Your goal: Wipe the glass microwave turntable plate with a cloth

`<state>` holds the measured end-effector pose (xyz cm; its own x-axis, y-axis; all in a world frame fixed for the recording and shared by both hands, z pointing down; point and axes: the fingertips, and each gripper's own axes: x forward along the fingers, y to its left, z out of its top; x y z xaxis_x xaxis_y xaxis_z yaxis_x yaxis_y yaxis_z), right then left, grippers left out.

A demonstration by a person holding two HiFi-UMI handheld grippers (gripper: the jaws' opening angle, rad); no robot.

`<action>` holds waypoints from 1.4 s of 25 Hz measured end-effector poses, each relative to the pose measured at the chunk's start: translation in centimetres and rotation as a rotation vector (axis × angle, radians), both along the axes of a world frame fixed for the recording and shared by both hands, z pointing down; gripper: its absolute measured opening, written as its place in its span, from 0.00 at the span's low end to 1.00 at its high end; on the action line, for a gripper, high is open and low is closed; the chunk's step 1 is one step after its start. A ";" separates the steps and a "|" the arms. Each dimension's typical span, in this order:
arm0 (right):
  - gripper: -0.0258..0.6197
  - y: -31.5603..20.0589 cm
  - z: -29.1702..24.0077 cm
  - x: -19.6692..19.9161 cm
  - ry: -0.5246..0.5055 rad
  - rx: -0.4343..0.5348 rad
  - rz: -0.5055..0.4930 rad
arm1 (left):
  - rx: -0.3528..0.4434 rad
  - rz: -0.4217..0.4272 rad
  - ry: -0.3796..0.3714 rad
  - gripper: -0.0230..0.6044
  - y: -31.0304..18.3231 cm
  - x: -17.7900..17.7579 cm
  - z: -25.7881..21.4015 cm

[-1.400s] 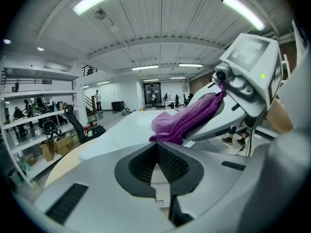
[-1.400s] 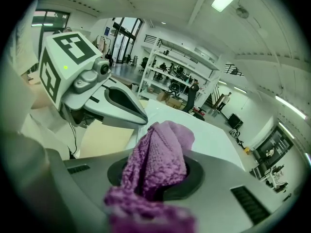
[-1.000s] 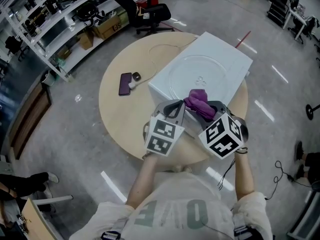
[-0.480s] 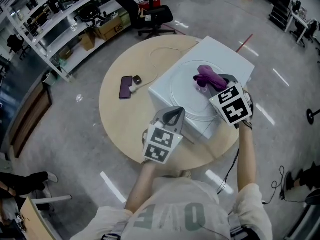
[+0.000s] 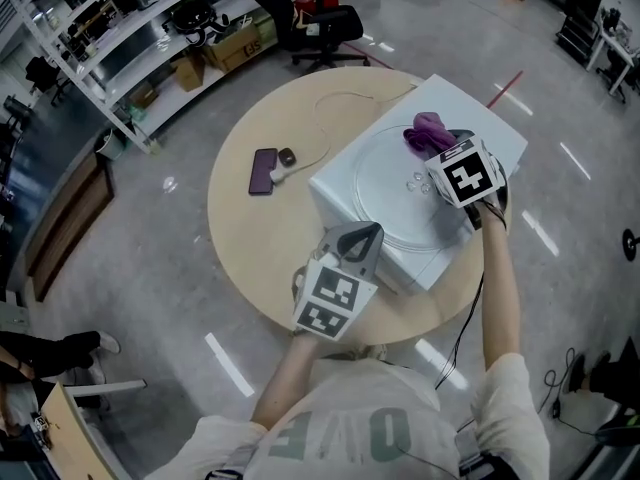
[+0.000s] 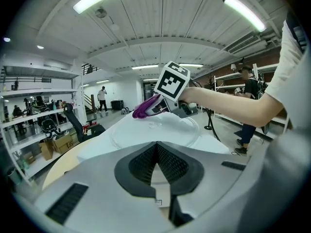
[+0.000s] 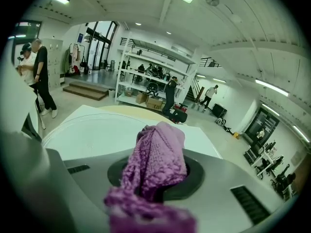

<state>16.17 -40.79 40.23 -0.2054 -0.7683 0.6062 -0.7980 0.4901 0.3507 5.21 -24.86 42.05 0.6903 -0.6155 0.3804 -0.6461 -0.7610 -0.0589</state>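
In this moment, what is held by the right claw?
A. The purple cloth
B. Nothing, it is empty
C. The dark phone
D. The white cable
A: in the right gripper view, the right claw is closed on the purple cloth, which bulges out between its jaws above the glass plate.

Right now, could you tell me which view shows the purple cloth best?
The right gripper view: the cloth fills its centre, pinched between the jaws. The head view shows it small over the plate's far edge; the left gripper view, distant, poking from the right gripper.
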 end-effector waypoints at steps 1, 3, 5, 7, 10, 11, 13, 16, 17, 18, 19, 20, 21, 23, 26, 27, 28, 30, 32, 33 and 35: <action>0.11 0.0 0.1 0.0 -0.001 -0.002 -0.001 | 0.000 0.000 0.003 0.04 0.0 0.0 0.0; 0.11 0.3 0.2 -0.1 0.003 -0.010 -0.007 | -0.001 -0.003 -0.001 0.04 0.0 0.0 0.0; 0.11 0.9 0.3 -0.3 0.016 -0.020 -0.019 | 0.001 -0.005 -0.011 0.04 0.0 0.1 0.0; 0.12 1.8 0.3 -0.6 0.034 -0.026 -0.033 | 0.004 -0.004 -0.010 0.04 0.0 0.1 0.0; 0.12 3.7 0.3 -1.1 0.053 -0.026 -0.047 | 0.012 -0.008 -0.011 0.04 0.0 0.0 -0.1; 0.12 4.5 0.5 -1.2 0.062 -0.022 -0.047 | 0.015 -0.009 -0.014 0.04 0.0 0.0 0.0; 0.11 6.2 0.7 -1.4 0.082 -0.012 -0.053 | 0.017 -0.010 -0.014 0.04 0.0 0.1 0.1; 0.12 8.7 0.8 -2.0 0.086 -0.015 -0.065 | 0.017 -0.011 -0.018 0.04 -0.1 0.1 0.0; 0.11 9.5 0.7 -2.2 0.088 -0.016 -0.074 | 0.019 -0.013 -0.021 0.04 -0.1 0.1 0.0; 0.12 10.2 0.7 -2.5 0.094 -0.014 -0.084 | 0.020 -0.015 -0.024 0.04 -0.1 0.1 0.0; 0.11 11.1 0.7 -2.8 0.102 -0.010 -0.094 | 0.020 -0.017 -0.026 0.04 -0.1 0.0 0.0; 0.11 11.9 0.7 -3.1 0.111 -0.005 -0.102 | 0.020 -0.019 -0.026 0.04 -0.2 0.0 0.0; 0.11 12.7 0.8 -3.4 0.121 -0.002 -0.110 | 0.021 -0.021 -0.027 0.04 -0.2 0.0 0.0; 0.12 14.4 1.0 -3.8 0.131 0.000 -0.127 | 0.028 -0.024 -0.033 0.04 -0.2 0.0 0.0; 0.12 16.2 1.3 -4.3 0.122 0.002 -0.141 | 0.031 -0.028 -0.043 0.04 -0.3 0.0 0.2; 0.11 16.6 1.2 -4.3 0.115 0.002 -0.143 | 0.030 -0.028 -0.045 0.04 -0.3 0.0 0.2; 0.11 17.1 1.2 -4.3 0.105 0.000 -0.145 | 0.030 -0.028 -0.048 0.04 -0.3 0.0 0.2; 0.11 18.0 1.0 -4.4 0.090 -0.006 -0.150 | 0.029 -0.027 -0.054 0.04 -0.2 0.1 0.2; 0.12 18.7 1.0 -4.5 0.097 -0.005 -0.155 | 0.030 -0.029 -0.058 0.04 -0.2 0.1 0.1; 0.11 19.0 1.0 -4.6 0.105 -0.003 -0.157 | 0.032 -0.031 -0.059 0.04 -0.2 0.1 0.1; 0.12 19.3 1.0 -4.8 0.116 -0.004 -0.162 | 0.033 -0.034 -0.057 0.04 -0.3 0.0 0.1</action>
